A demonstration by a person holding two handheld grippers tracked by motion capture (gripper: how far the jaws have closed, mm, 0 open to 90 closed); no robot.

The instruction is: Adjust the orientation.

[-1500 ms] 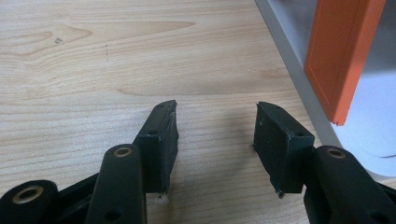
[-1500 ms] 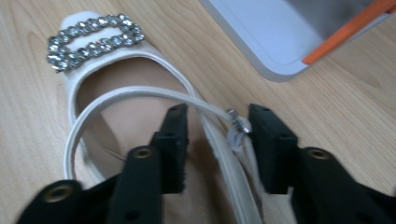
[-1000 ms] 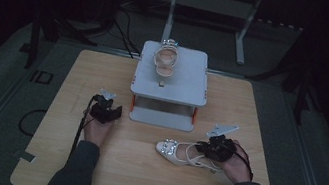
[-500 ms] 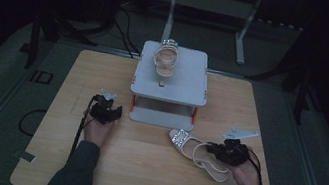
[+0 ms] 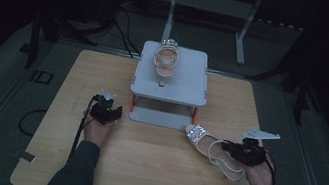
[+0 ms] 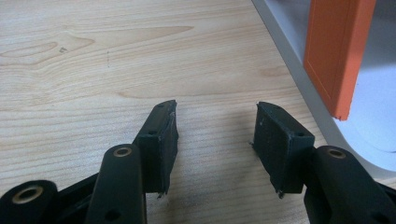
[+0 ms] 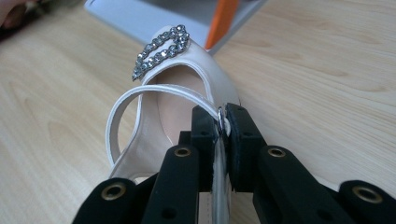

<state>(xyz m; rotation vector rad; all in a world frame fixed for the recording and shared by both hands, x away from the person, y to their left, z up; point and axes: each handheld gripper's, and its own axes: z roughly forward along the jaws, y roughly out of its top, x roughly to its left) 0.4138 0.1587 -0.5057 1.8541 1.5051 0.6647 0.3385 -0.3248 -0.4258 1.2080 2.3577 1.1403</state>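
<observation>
A pale glossy sandal (image 7: 187,84), its toe band set with a rhinestone buckle, was pinched by a thin strap between the fingers of the right gripper (image 7: 221,122) and was held low over the wooden bench (image 5: 149,171), just in front of the grey two-tier stand (image 5: 170,81). A matching sandal (image 5: 166,58) lay on the stand's top. The carrying step was judged to be in hand; lifting and placing beside its pair would be called for next. The left gripper (image 6: 215,130) rested idle, fingers spread and empty.
</observation>
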